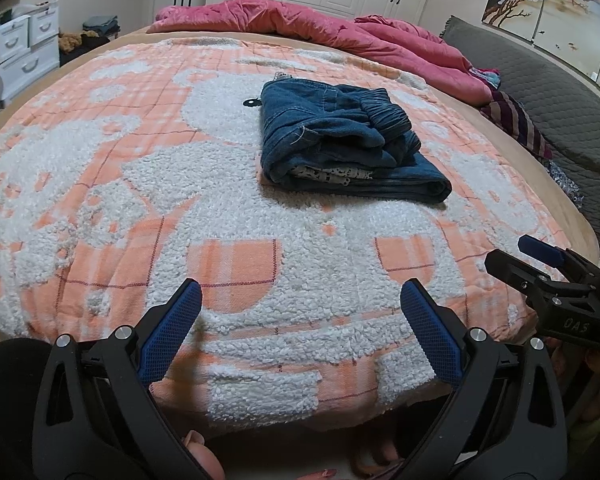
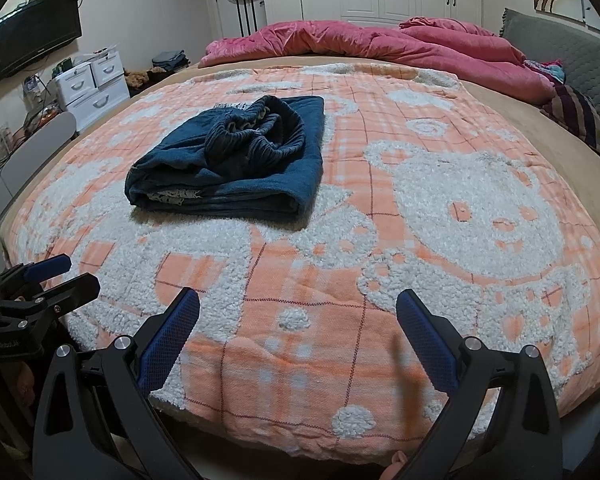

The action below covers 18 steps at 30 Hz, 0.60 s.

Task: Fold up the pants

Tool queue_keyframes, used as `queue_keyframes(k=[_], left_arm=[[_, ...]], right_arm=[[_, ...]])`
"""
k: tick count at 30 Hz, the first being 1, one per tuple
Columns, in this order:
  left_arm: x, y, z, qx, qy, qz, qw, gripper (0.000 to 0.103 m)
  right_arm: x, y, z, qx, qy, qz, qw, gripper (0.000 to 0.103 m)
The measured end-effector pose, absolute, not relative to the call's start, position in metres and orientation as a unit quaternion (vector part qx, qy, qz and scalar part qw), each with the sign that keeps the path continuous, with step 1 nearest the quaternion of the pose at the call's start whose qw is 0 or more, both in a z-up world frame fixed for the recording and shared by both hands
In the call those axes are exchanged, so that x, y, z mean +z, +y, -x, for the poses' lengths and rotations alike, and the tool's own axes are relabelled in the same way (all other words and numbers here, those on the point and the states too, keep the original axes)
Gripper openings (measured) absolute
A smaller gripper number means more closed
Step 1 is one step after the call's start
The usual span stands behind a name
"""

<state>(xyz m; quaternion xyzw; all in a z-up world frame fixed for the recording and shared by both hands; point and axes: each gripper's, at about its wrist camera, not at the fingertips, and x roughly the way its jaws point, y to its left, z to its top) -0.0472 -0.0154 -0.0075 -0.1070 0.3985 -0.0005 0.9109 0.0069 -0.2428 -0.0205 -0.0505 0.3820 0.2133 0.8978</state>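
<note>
While the blue pants point(image 1: 340, 140) lie folded in a thick bundle mid-bed on the peach-and-white blanket point(image 1: 120, 200) — well apart from both — the left hand-held gripper point(image 1: 300, 320) and right hand-held gripper point(image 2: 298, 320) hover near the bed's edge, jaws spread, empty.

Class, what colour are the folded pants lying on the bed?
Dark blue denim pants, with a patterned white lining at the fold; clearest in the right wrist view.

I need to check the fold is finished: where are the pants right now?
The pants lie folded on the orange-and-white blanket, mid-bed, ahead of both open grippers, right of centre in the left wrist view and left of centre in the right wrist view.
</note>
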Motion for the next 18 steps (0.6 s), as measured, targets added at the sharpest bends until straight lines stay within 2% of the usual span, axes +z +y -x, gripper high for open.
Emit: queue_keyframes(k=[18], left_arm=[[-0.0061,-0.0158,0.0469,0.005,0.400,0.102,0.911,0.093]], right_arm=[[-0.0211,-0.2438,-0.0081,0.211,0.383,0.048,0.898,0.098]])
